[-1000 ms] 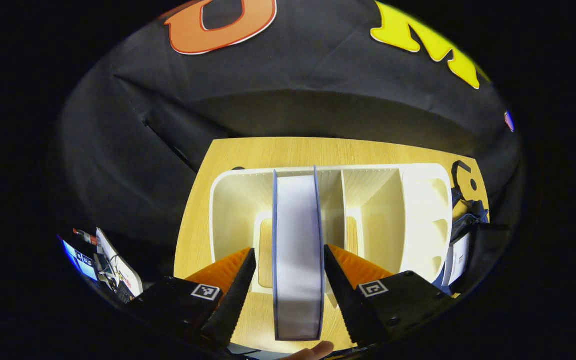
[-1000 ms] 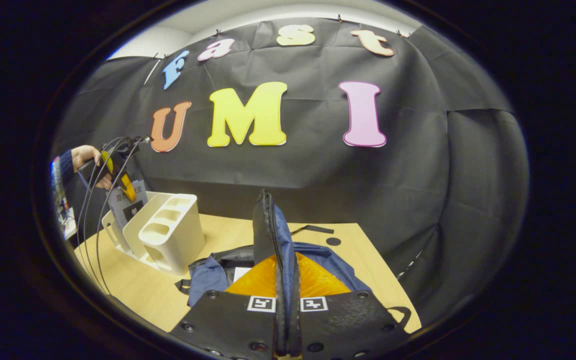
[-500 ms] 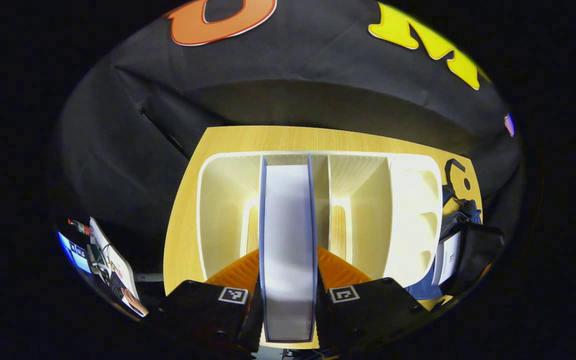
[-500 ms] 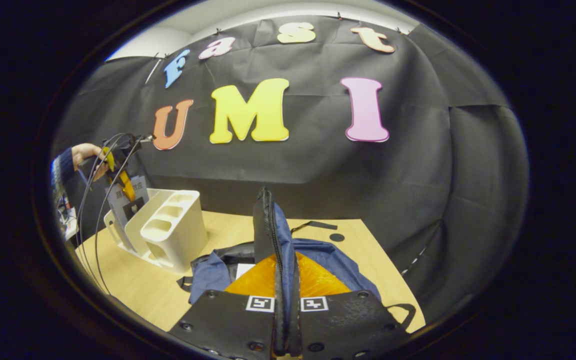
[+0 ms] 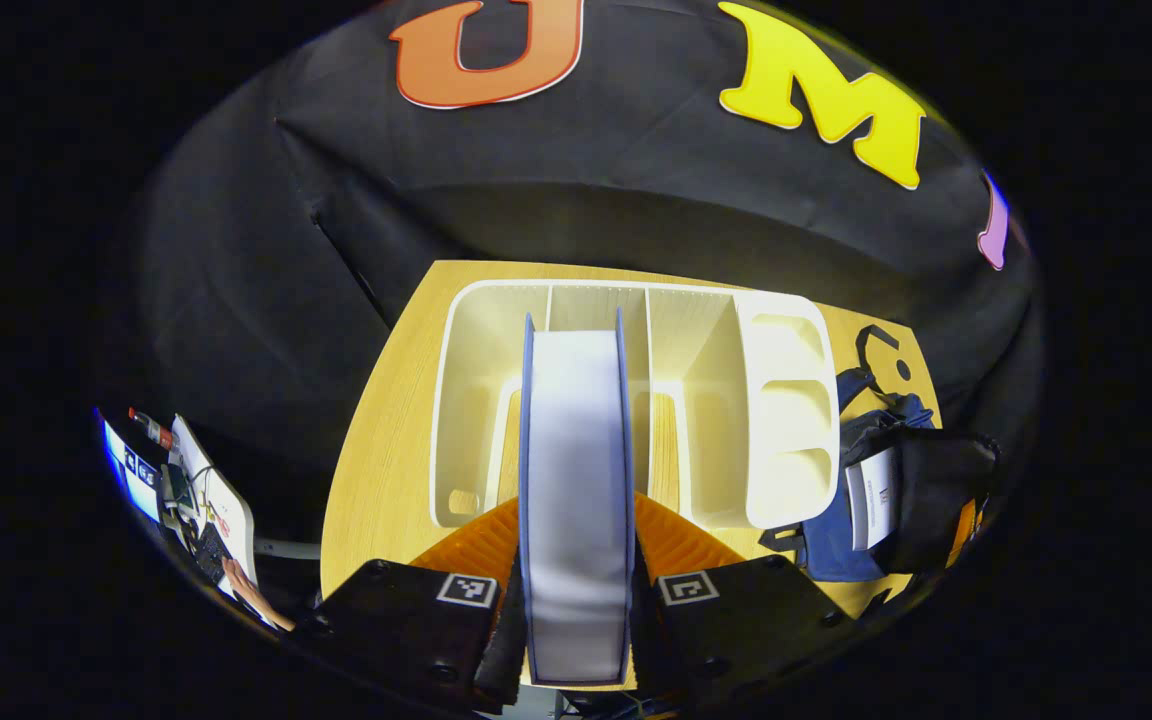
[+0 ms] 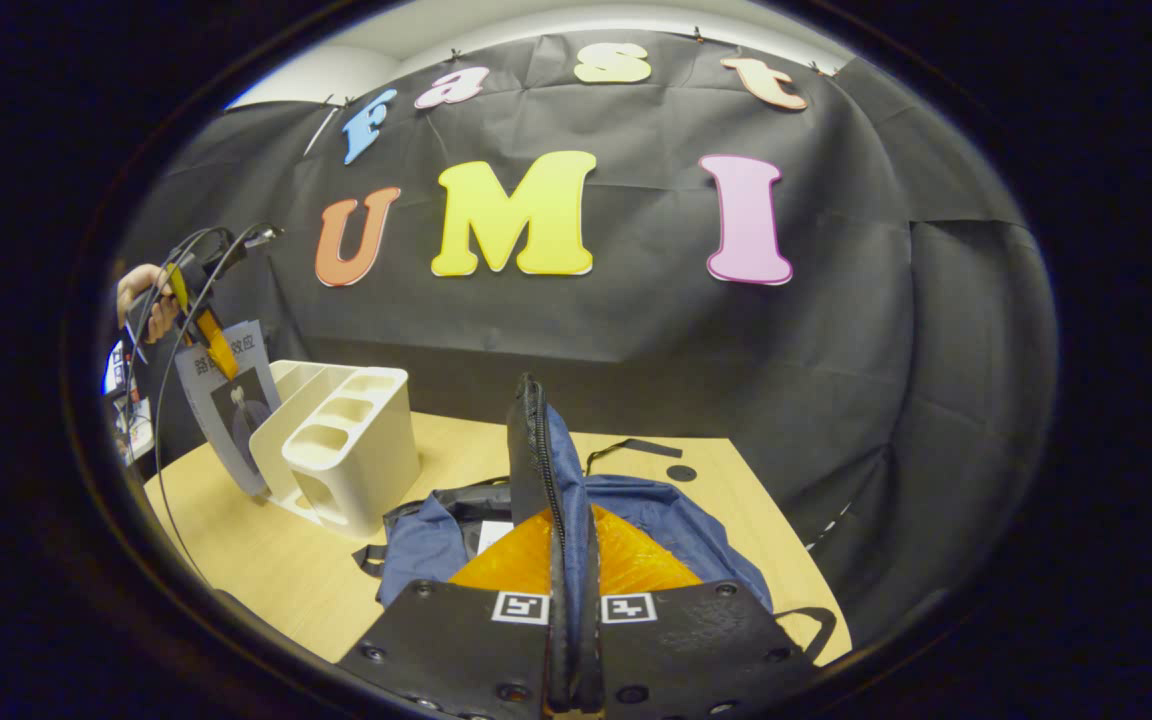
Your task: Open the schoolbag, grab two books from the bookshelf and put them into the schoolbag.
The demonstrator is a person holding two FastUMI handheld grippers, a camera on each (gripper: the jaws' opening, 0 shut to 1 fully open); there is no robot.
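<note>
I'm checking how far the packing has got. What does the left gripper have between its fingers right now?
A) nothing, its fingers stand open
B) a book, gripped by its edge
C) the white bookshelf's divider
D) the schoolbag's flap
B: in the left gripper view the left gripper is shut on a book, one finger pressing each cover, above the white bookshelf; the right gripper view shows the book lifted beside the shelf.

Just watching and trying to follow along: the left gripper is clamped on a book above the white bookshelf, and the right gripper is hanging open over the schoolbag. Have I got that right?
Not quite. The right gripper is not open: the right gripper view shows it shut on the schoolbag's raised zipper flap. The rest holds: the left gripper is clamped on the book above the white bookshelf.
</note>
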